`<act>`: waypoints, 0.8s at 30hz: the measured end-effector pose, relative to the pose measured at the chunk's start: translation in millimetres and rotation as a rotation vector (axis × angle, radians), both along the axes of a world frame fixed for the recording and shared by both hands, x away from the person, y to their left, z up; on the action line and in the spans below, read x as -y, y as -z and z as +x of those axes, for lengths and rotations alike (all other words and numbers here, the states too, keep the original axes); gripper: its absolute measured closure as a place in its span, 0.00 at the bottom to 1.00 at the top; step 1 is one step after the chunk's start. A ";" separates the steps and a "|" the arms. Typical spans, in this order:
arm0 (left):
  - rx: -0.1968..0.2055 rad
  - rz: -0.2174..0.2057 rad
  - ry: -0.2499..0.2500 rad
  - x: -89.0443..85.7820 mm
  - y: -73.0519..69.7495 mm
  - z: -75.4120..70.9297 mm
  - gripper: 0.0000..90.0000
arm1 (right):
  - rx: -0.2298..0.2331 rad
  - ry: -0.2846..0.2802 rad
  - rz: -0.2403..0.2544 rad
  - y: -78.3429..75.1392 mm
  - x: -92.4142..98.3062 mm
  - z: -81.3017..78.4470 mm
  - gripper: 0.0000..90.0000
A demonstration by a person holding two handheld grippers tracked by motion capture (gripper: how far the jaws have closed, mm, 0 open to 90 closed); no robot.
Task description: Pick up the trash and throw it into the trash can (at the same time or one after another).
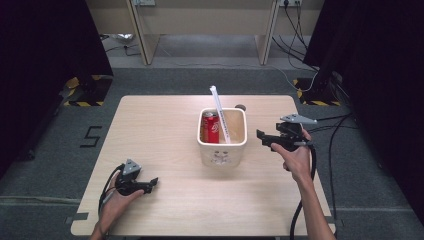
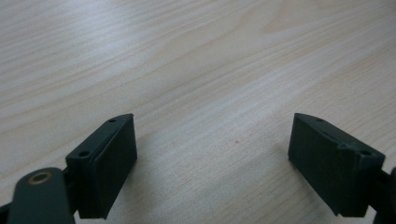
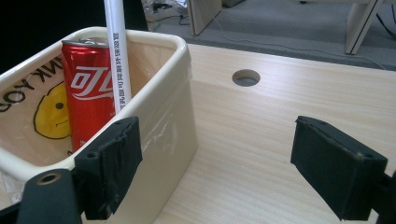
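— Why does the bin (image 1: pixel 222 150) sit just off the right gripper (image 1: pixel 265 137)?

— A judgement: within easy reach. Its fingers (image 3: pixel 109 172) stand spread, empty, the bin wall touching none. Inside stand a red can (image 3: pixel 91 100) and a white tube (image 3: pixel 117 56).

— And the left gripper (image 1: pixel 150 183)?

— Spread too, low over bare table (image 2: pixel 196 70). The right gripper view shows the tube's print; the high view shows both hands.

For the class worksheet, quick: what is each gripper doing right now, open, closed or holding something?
Left gripper: open, holding nothing, over bare table.
Right gripper: open, holding nothing, beside the cream bin.
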State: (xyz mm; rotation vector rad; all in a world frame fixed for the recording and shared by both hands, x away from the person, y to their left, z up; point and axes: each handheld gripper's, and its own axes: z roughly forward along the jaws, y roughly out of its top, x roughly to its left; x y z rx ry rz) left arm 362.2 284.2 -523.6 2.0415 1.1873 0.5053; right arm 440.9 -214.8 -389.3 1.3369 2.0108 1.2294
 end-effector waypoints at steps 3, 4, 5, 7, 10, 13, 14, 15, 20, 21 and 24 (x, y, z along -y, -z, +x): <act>0.000 0.000 0.000 0.0 0.0 0.0 0.16 | 0.008 -0.004 -0.022 -0.4 -1.1 -2.1 0.18; 0.000 0.000 0.000 0.0 0.0 0.0 0.16 | 0.011 -0.005 -0.031 -0.5 -1.3 -2.8 0.18; 0.001 -0.003 -0.002 0.2 0.1 0.0 0.16 | 0.012 -0.005 -0.035 -0.3 -1.6 -3.6 0.18; 0.000 -0.004 -0.003 0.3 0.1 -0.1 0.16 | 0.023 -0.003 -0.049 0.3 -2.0 -4.9 0.18; 0.000 -0.004 -0.003 0.3 0.1 -0.1 0.16 | 0.018 -0.008 -0.042 3.8 -2.4 -7.3 0.18; 0.000 -0.004 -0.003 0.3 0.1 -0.1 0.16 | 0.010 -0.008 -0.036 8.3 -1.4 -9.8 0.18; 0.000 -0.004 -0.003 0.3 0.1 -0.1 0.16 | 0.008 -0.008 -0.042 9.5 -1.0 -10.4 0.18; 0.001 -0.004 -0.003 0.3 0.1 -0.1 0.16 | 0.007 -0.009 -0.049 10.0 -0.6 -11.3 0.18; 0.000 -0.004 -0.003 0.3 0.1 -0.1 0.16 | 0.029 -0.012 -0.058 8.6 -2.4 -18.5 0.18; 0.000 -0.004 -0.003 0.3 0.1 -0.1 0.16 | 0.030 -0.014 -0.062 9.1 -3.2 -19.9 0.18; 0.000 -0.004 -0.003 0.3 0.1 -0.1 0.16 | 0.025 -0.023 -0.062 12.5 -3.8 -23.9 0.18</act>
